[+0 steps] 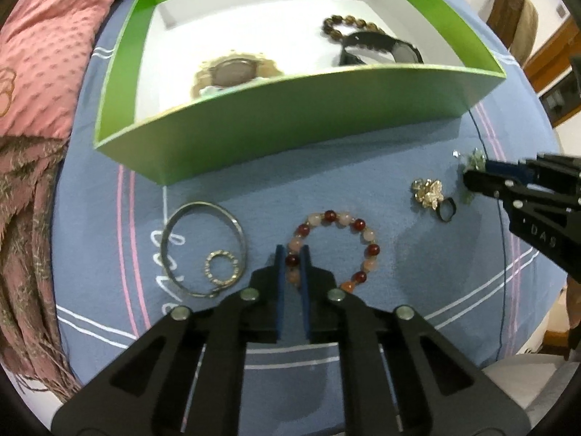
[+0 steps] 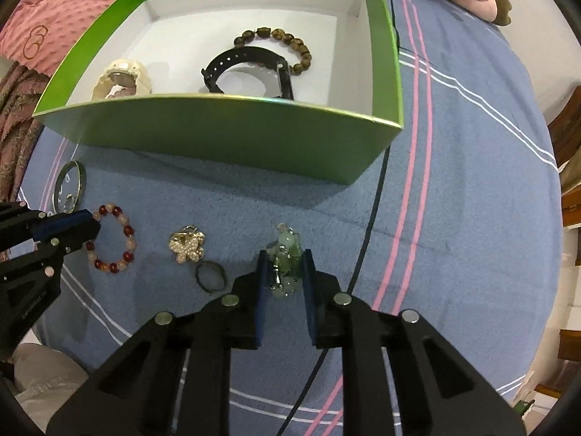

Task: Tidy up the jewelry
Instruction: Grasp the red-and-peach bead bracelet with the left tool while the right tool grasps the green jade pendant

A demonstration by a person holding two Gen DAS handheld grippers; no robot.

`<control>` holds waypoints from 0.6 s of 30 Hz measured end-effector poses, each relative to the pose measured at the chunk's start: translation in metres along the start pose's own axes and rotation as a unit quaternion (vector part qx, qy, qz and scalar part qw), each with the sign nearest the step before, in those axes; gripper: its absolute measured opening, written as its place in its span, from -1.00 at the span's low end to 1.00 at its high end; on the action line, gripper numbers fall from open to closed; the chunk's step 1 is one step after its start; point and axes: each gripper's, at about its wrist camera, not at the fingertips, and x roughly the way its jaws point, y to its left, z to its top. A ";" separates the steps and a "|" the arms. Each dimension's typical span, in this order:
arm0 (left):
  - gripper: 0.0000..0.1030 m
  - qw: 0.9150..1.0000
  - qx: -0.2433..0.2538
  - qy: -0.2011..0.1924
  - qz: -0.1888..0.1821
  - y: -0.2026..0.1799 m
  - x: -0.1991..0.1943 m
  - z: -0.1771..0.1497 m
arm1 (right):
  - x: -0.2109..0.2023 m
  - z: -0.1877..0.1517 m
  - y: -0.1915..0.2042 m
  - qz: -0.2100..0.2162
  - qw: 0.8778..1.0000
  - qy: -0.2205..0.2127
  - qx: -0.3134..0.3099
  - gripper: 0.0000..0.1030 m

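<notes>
Left gripper [image 1: 292, 254] pinches red-and-pink bead bracelet [image 1: 336, 247] at its 9 o'clock edge, bracelet flat on blue cloth [image 1: 363, 189]. Right gripper [image 2: 284, 265] brackets green bead charm [image 2: 287, 254], apparently clamped. Green box [image 2: 232, 134] at 12 o'clock, likely destination.

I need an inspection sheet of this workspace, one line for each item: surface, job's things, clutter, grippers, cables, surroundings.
Surface: blue striped cloth, soft, slightly creased.
Job's things: green box holds a cream watch, a black watch and a brown bead bracelet. On the cloth: metal bangle with a small sparkly ring inside it, red and pink bead bracelet, gold brooch, dark ring, green bead charm.
Clutter: nothing seen.
Grippers: left hand-held gripper shut on the red and pink bead bracelet; right hand-held gripper shut on the green bead charm.
Cables: thin dark cable across the cloth.
Surroundings: pink blanket, fringed scarf.
</notes>
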 end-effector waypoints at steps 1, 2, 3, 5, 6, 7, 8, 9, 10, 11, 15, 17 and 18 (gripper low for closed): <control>-0.85 1.000 -0.003 -0.002 0.001 0.007 -0.004 -0.001 | -0.002 -0.001 -0.002 0.003 1.000 -0.001 0.003 -0.67; -0.85 1.000 -0.006 -0.005 0.001 0.010 -0.007 -0.002 | -0.002 -0.002 -0.001 0.005 1.000 -0.001 0.005 -0.68; -0.85 1.000 -0.007 -0.007 0.001 0.012 -0.009 -0.002 | -0.005 -0.003 -0.001 0.007 1.000 -0.003 0.007 -0.68; -0.85 1.000 -0.007 -0.010 0.002 0.014 -0.012 0.000 | -0.011 -0.004 -0.004 0.009 1.000 -0.006 0.008 -0.68; -0.85 1.000 -0.007 -0.012 0.004 0.015 -0.015 -0.001 | -0.015 -0.007 -0.005 0.009 1.000 -0.009 0.008 -0.68; -0.85 1.000 -0.007 -0.014 0.004 0.017 -0.016 -0.001 | -0.019 -0.008 -0.004 0.011 1.000 -0.013 0.008 -0.68; -0.85 1.000 -0.007 -0.017 0.003 0.018 -0.019 -0.002 | -0.023 -0.009 -0.006 0.011 1.000 -0.017 0.008 -0.68; -0.85 1.000 -0.007 -0.020 0.001 0.019 -0.020 -0.003 | -0.026 -0.011 -0.009 0.012 1.000 -0.021 0.007 -0.68; -0.85 1.000 -0.007 -0.021 0.001 0.014 -0.022 -0.002 | -0.029 -0.009 -0.011 0.013 1.000 -0.024 0.008 -0.68; -0.85 1.000 -0.008 -0.021 0.002 0.016 -0.023 -0.003 | -0.031 -0.007 -0.010 0.014 1.000 -0.027 0.008 -0.68; -0.85 1.000 -0.011 -0.018 0.012 -0.002 -0.027 -0.008 | -0.028 -0.004 -0.011 0.013 1.000 -0.024 0.006 -0.68; -0.85 1.000 -0.010 -0.021 0.016 -0.007 -0.029 -0.011 | -0.029 -0.002 -0.009 0.015 1.000 -0.019 0.006 -0.68; -0.85 1.000 -0.010 -0.023 0.019 -0.008 -0.030 -0.012 | -0.028 -0.003 -0.009 0.017 1.000 -0.017 0.005 -0.68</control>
